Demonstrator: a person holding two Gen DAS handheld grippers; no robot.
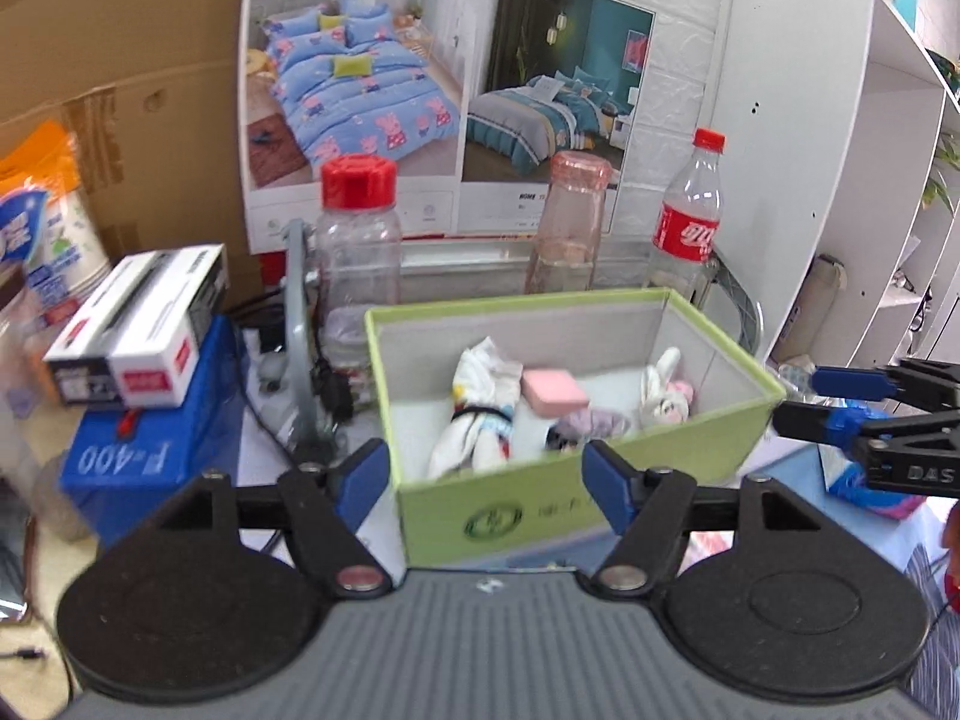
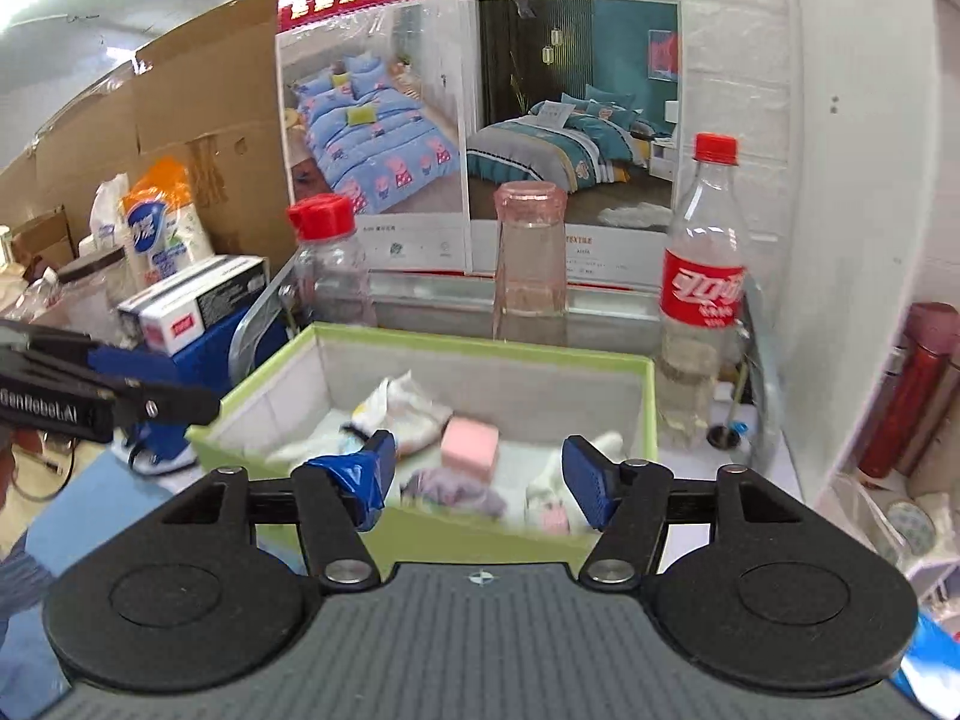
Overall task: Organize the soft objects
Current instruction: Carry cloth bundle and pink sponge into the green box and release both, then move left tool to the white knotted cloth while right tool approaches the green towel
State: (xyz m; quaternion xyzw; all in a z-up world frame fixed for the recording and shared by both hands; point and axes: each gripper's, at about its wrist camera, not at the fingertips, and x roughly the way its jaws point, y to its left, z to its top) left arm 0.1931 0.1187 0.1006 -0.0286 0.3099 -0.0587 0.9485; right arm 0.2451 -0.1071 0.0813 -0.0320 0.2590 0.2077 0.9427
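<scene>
Both of my jaws stand open and hold nothing. My left gripper [image 1: 483, 480] hovers over the near wall of the green box [image 1: 708, 435], its blue pads spread wide to either side of that wall; my right gripper [image 2: 477, 477] sits above the near rim of the same green box [image 2: 648, 402], likewise spread, with torn blue tape hanging on its left pad [image 2: 360, 474]. In the left wrist view the right gripper [image 1: 840, 405] shows at the right edge, just beside the box's right corner and apart from it. The soft objects lie inside the box on its pale floor: a white bundled cloth [image 1: 480, 414] bound with a dark band at the left, a pink sponge block [image 1: 555, 390] near the middle, a purple scrunchie [image 1: 591, 420] just in front of the sponge, and a small white rabbit plush [image 1: 663, 396] at the right. From the right wrist view the same contents appear: the cloth [image 2: 402, 414], the sponge [image 2: 470, 443], the scrunchie [image 2: 456, 489] and the plush [image 2: 561, 498], partly hidden behind my right pad. Behind the box, upright on the bench, stand a clear bottle with a red cap [image 1: 359, 228], a pink-tinted bottle [image 1: 570, 222] and a cola bottle [image 1: 690, 216]. A blue case [image 1: 150, 438] lies left of the box, with a black-and-white carton [image 1: 144, 330] resting on it.
</scene>
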